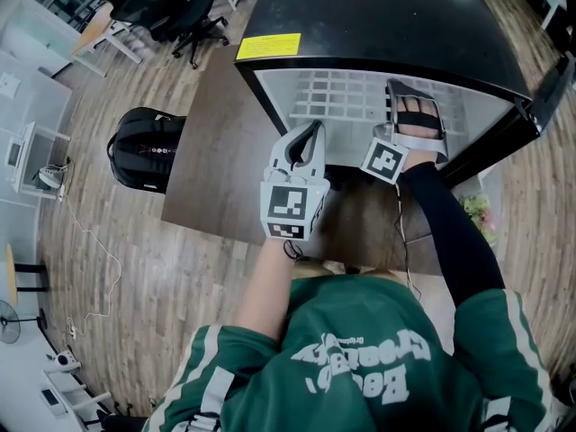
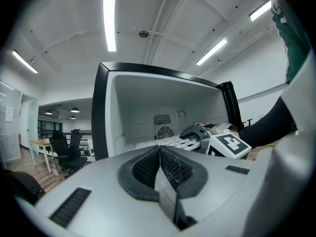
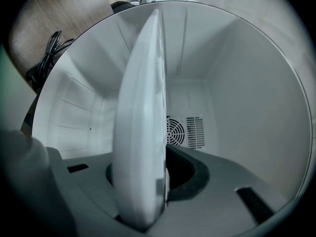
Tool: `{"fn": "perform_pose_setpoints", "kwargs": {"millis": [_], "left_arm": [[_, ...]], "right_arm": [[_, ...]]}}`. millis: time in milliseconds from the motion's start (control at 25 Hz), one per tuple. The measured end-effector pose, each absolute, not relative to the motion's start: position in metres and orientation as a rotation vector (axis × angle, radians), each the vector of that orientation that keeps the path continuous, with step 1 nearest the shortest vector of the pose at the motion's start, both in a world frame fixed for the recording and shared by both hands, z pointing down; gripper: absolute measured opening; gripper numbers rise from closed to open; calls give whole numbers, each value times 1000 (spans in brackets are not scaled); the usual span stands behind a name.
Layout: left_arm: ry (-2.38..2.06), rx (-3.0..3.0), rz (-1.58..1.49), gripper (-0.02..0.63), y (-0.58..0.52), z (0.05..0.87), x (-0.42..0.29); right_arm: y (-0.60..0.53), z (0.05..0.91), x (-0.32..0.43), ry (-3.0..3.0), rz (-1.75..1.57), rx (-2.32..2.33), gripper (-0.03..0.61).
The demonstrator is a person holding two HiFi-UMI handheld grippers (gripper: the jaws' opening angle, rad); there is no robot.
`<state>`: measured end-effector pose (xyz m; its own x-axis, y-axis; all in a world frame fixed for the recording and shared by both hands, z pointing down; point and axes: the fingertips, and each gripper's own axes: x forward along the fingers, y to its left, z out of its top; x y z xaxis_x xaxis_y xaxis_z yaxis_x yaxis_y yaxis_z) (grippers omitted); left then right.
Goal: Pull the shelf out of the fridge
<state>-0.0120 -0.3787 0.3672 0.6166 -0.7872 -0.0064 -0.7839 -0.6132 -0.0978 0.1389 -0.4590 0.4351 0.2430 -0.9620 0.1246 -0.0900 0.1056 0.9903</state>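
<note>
A black mini fridge [image 1: 387,16] stands open on a brown table [image 1: 216,151], its inside white. The white grid shelf [image 1: 342,93] lies inside it. My right gripper [image 1: 416,106] reaches into the opening and is shut on the shelf's front edge at the right. In the right gripper view the shelf [image 3: 143,132] shows edge-on, clamped between the jaws of the right gripper [image 3: 158,181]. My left gripper [image 1: 306,142] hangs just outside the opening, shut and empty. In the left gripper view the left gripper [image 2: 160,152] has its pads together, with the shelf [image 2: 163,142] and the right gripper [image 2: 202,132] beyond.
The fridge door [image 1: 549,88] stands open at the right. A round fan vent [image 3: 175,132] sits in the back wall. A black backpack [image 1: 148,147] lies on the wooden floor left of the table, with office chairs [image 1: 180,12] farther back.
</note>
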Motion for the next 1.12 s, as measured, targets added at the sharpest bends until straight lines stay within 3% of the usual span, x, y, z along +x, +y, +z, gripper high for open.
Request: {"fn": "perform_pose_setpoints", "kwargs": {"millis": [1120], "left_arm": [[1395,-2718,-53,17,-376,369,-18]], "right_arm": [[-448,435,135,-1118,-913,1289,101]]}}
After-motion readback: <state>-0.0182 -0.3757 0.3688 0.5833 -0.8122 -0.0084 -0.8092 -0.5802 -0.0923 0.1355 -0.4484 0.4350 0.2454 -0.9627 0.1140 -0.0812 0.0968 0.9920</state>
